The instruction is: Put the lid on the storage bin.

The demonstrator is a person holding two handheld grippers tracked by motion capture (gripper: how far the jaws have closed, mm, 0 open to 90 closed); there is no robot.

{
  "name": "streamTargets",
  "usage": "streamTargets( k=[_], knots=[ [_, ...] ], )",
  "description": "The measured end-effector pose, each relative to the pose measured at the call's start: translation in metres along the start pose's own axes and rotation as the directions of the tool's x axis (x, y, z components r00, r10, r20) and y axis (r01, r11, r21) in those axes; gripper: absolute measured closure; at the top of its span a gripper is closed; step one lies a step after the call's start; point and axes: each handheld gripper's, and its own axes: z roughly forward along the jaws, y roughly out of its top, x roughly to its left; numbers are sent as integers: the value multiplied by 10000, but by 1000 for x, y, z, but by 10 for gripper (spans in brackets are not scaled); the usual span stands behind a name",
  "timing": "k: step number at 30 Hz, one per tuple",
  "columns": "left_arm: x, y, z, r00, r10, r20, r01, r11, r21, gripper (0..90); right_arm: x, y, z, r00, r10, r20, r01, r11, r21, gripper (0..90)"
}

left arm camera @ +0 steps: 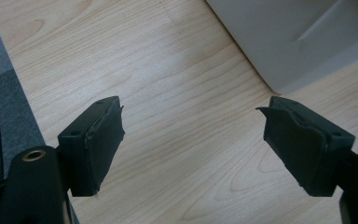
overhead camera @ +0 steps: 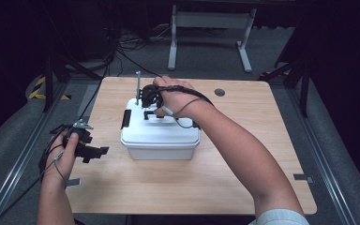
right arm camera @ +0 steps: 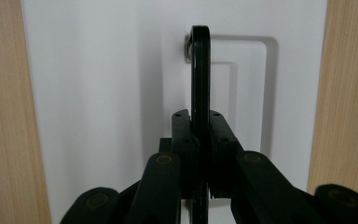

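Note:
A white plastic box (overhead camera: 161,133) with a lid stands in the middle of the wooden table (overhead camera: 243,154). Its black carry handle (right arm camera: 200,79) is raised upright from the lid (right arm camera: 102,93). My right gripper (overhead camera: 149,101) reaches down over the lid's far part and is shut on that handle; in the right gripper view the two jaws press the handle's black bar from both sides (right arm camera: 200,154). My left gripper (overhead camera: 96,152) hovers over the table to the left of the box, jaws wide open (left arm camera: 191,140) with nothing between them. The box's lower corner (left arm camera: 298,46) lies just ahead of it.
Black side latches (overhead camera: 126,118) sit on the box's ends. A thin grey rod (overhead camera: 138,84) stands up behind the box. A round grommet hole (overhead camera: 220,92) lies at the table's far right. Bare wood surrounds the box; a desk frame (overhead camera: 211,33) stands on the floor beyond.

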Motion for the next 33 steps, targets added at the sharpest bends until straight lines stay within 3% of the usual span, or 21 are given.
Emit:
streamTargets(
  k=[8, 15, 19, 23, 33],
  knots=[
    [1, 0, 0, 10000, 5, -15, -5, 10000, -45, 204, 0, -4, -1, 9999, 98, -68, -100, 9997, -241, 833],
    [0, 0, 0, 10000, -23, -33, 23, 10000, -47, 204, 2, -11, -7, 9968, 768, -236, -786, 9929, -888, 658],
    [-1, -1, -2, 9999, 133, 4, -133, 9999, 36, 204, 3, -19, -17, 9932, 1139, -258, -1164, 9828, -1436, 578],
    [-5, -1, -7, 9998, 200, -92, -201, 9997, -112, 203, 4, -32, -31, 9844, 1684, -510, -1754, 9619, -2095, 528],
    [-13, -1, -12, 9994, 342, -51, -343, 9993, -153, 203, 4, -63, -52, 9733, 2254, -442, -2291, 9396, -2544, 478]
  ],
)
